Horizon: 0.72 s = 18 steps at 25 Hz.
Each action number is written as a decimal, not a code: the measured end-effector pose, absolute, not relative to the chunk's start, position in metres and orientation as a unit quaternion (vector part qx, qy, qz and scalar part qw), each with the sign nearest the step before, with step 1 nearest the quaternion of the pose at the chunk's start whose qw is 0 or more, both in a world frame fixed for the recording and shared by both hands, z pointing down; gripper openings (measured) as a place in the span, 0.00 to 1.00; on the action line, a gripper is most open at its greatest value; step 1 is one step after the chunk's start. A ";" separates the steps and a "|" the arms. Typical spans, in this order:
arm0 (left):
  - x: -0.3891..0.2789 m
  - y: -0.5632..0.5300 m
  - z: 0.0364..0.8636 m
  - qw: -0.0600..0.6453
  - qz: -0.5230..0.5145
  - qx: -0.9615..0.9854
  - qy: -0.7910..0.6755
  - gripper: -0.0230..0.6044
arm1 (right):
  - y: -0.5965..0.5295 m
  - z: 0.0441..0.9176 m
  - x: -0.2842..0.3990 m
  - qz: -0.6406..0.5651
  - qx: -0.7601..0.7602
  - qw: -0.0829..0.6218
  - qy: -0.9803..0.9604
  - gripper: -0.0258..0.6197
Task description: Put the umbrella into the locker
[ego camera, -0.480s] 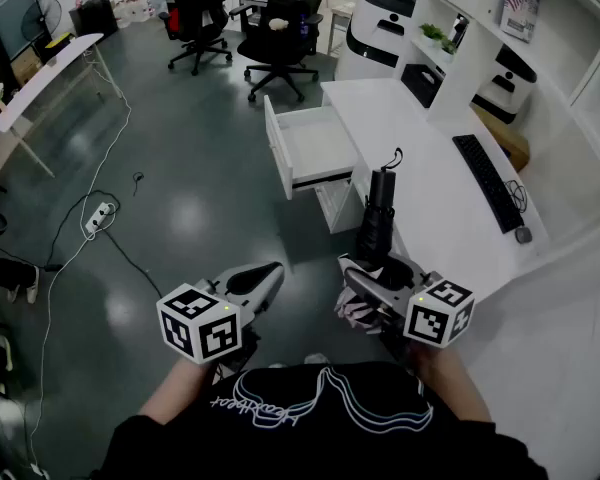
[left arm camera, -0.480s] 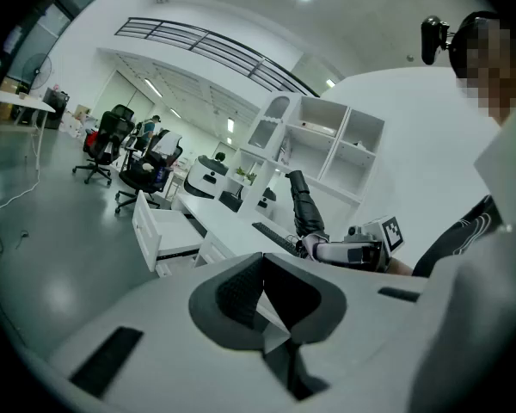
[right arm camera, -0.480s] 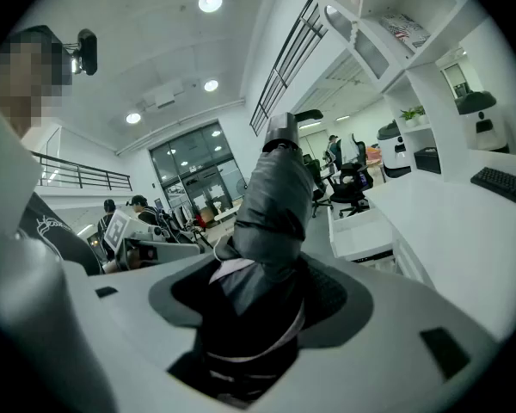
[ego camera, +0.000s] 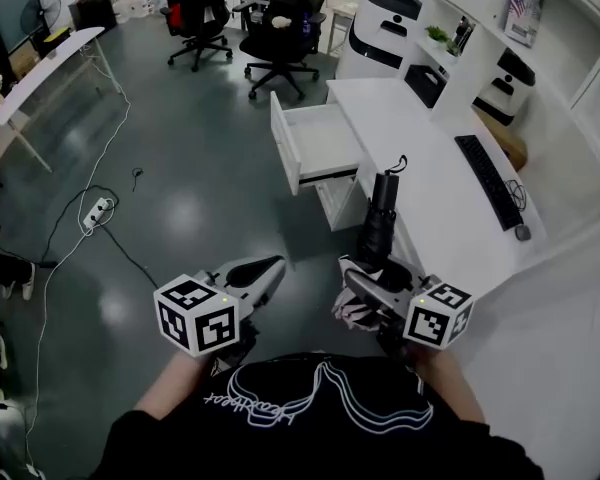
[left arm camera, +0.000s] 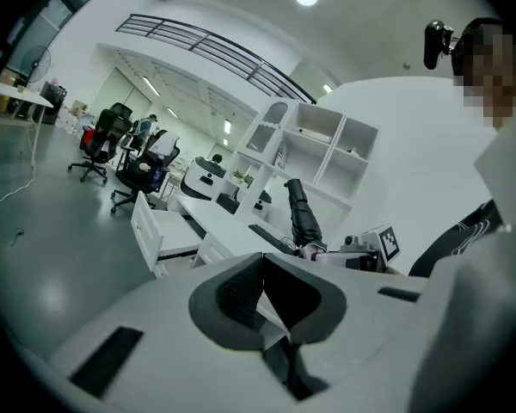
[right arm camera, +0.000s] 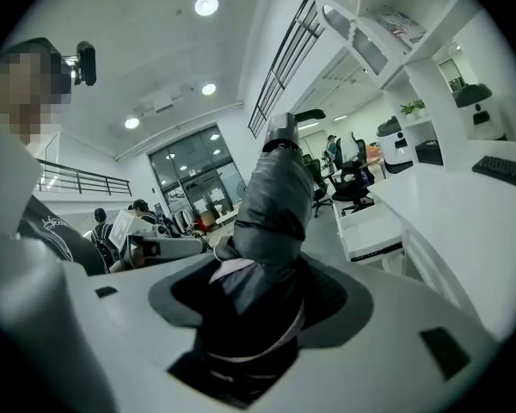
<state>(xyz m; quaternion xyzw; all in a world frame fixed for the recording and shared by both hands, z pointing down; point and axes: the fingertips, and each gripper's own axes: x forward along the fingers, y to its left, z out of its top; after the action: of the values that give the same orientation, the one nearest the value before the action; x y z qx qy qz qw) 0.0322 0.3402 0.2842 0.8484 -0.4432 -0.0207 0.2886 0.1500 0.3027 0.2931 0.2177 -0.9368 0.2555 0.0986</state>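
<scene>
A folded black umbrella [ego camera: 378, 223] stands nearly upright, handle end up, with my right gripper [ego camera: 365, 280] shut on its lower part. In the right gripper view the umbrella [right arm camera: 271, 205] fills the gap between the jaws of that gripper [right arm camera: 249, 317]. It hangs in front of the white desk [ego camera: 420, 158], short of an open white drawer [ego camera: 318, 140]. My left gripper [ego camera: 265, 273] is held beside it to the left, shut with nothing in it; its pads [left arm camera: 241, 295] meet. The left gripper view also shows the umbrella [left arm camera: 303, 218] and the right gripper [left arm camera: 361, 243].
On the desk lie a keyboard [ego camera: 490, 178] and a mouse [ego camera: 522, 233], with white shelving [ego camera: 500, 28] behind. Black office chairs [ego camera: 280, 38] stand beyond the drawer. A power strip [ego camera: 95, 213] with cables lies on the grey floor at left, near a white table [ego camera: 40, 73].
The head view has shifted slightly. Both grippers and the umbrella keep their places relative to each other.
</scene>
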 end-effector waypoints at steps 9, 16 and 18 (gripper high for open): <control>0.017 0.341 0.289 0.292 -0.025 0.839 -0.459 0.04 | 0.298 0.297 0.151 0.256 0.218 0.097 -0.937 0.47; -0.032 0.314 0.308 0.278 -0.026 0.837 -0.470 0.04 | 0.264 0.322 0.100 0.259 0.202 0.086 -0.940 0.47; -0.036 0.291 0.313 0.283 -0.026 0.832 -0.476 0.04 | 0.237 0.326 0.095 0.259 0.200 0.089 -0.941 0.47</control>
<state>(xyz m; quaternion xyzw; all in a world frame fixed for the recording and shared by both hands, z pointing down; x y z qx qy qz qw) -0.0363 0.2910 0.3126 0.8324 -0.4757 -0.0262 0.2829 0.0949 0.2365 0.3257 0.2000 -0.9408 0.2587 0.0892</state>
